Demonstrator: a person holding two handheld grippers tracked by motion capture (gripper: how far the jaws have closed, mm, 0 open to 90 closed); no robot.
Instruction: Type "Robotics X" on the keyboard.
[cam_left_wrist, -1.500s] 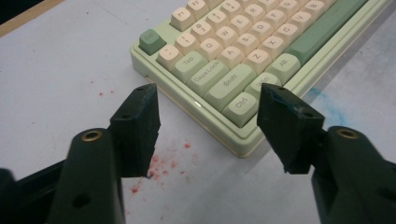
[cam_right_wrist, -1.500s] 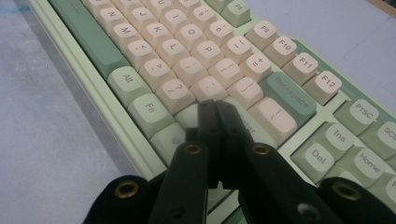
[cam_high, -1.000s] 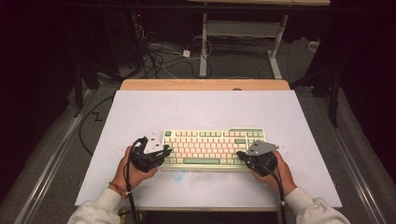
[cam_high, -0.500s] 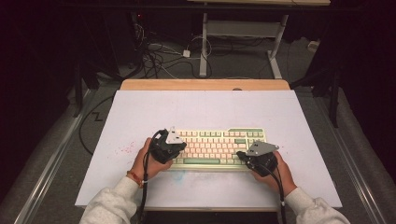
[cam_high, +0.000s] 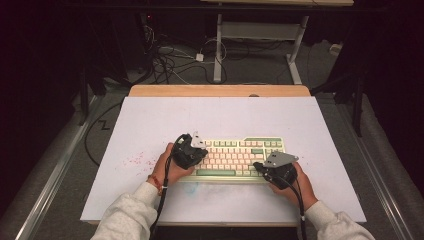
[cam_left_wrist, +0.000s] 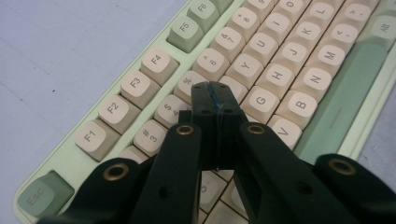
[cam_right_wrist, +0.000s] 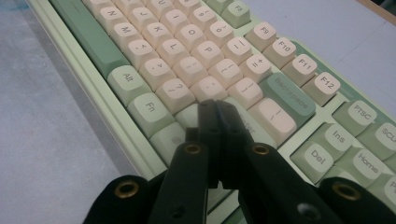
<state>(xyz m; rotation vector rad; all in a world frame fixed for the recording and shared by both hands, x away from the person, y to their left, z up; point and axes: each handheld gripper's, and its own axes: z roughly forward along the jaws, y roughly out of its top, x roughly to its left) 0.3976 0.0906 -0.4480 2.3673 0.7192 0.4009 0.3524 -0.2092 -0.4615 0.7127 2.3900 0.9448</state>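
Closed jaws poised over a mint-and-cream keyboard, ready for key presses.

Left gripper (cam_left_wrist: 215, 95) pinched fully together, empty, tips over the number row near the 5 and 6 keys; right gripper (cam_right_wrist: 215, 112) likewise clamped on nothing, tips hovering by the Enter key (cam_right_wrist: 243, 128). Best pressed straight down with one joined tip centred on a single keycap, lightly, to avoid catching neighbours. Keyboard (cam_high: 235, 156) lying flat near the front middle of the white table (cam_high: 150, 120). Both hands low behind the grippers, forearms entering from the near edge, jaws angled forward and down.
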